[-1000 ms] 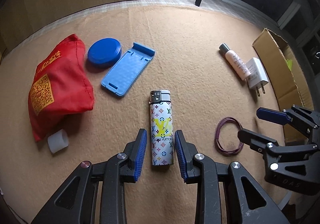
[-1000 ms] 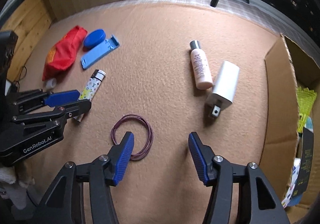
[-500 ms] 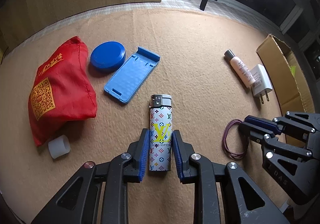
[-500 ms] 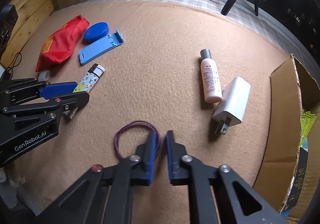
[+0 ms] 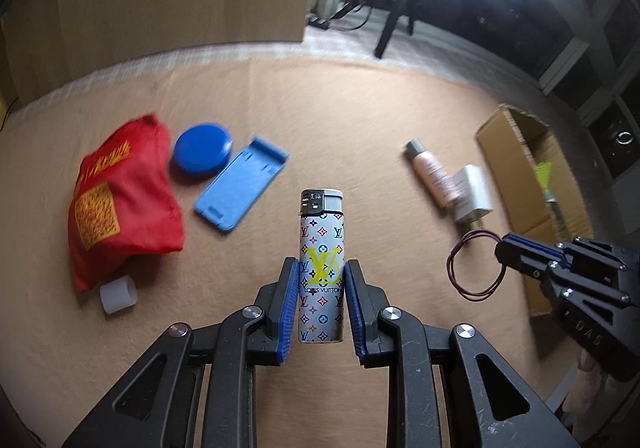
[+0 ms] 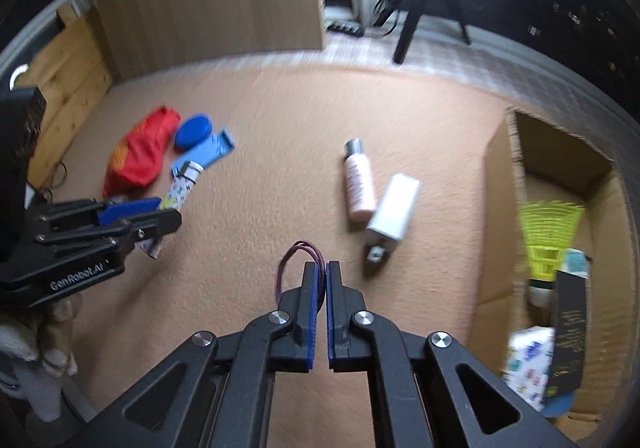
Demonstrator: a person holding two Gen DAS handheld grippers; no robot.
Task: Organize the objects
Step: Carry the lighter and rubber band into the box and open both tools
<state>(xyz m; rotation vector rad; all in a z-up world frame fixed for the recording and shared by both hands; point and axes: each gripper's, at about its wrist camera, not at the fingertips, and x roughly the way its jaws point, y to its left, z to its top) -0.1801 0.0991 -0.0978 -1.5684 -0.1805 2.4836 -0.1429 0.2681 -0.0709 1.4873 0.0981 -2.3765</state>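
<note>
My left tongs [image 5: 321,302] are closed on the white patterned plastic lighter [image 5: 321,268], blue pads clamped on its lower half, metal head pointing forward and clear of the tan felt mat [image 5: 340,107]. My right tongs [image 6: 320,280] are pinched nearly shut on the thin purple elastic band [image 6: 298,260]; 1 loop sticks out ahead and to the left of the tips. Frames are motion-blurred, so I can't tell how much band is actually trapped.

Risks:
- Band held by a thin pinch; a snag or a quick swing could pull it free.
- Lighter is smooth and gripped low; tilting could let it slide through the pads.
- Both tongs are near each other; crossing paths toward the open cardboard box [image 6: 504,183] on my right could knock them together.

Around: ahead of the right tongs, a pink bottle with a grey cap [image 6: 359,183] touching a white plug charger [image 6: 392,213], both between me and the box. Ahead-left of the left tongs: blue plastic phone stand [image 5: 240,187], round blue lid [image 5: 203,155], red fabric pouch [image 5: 120,203], small translucent white cylinder [image 5: 118,294]. None block the lift.
</note>
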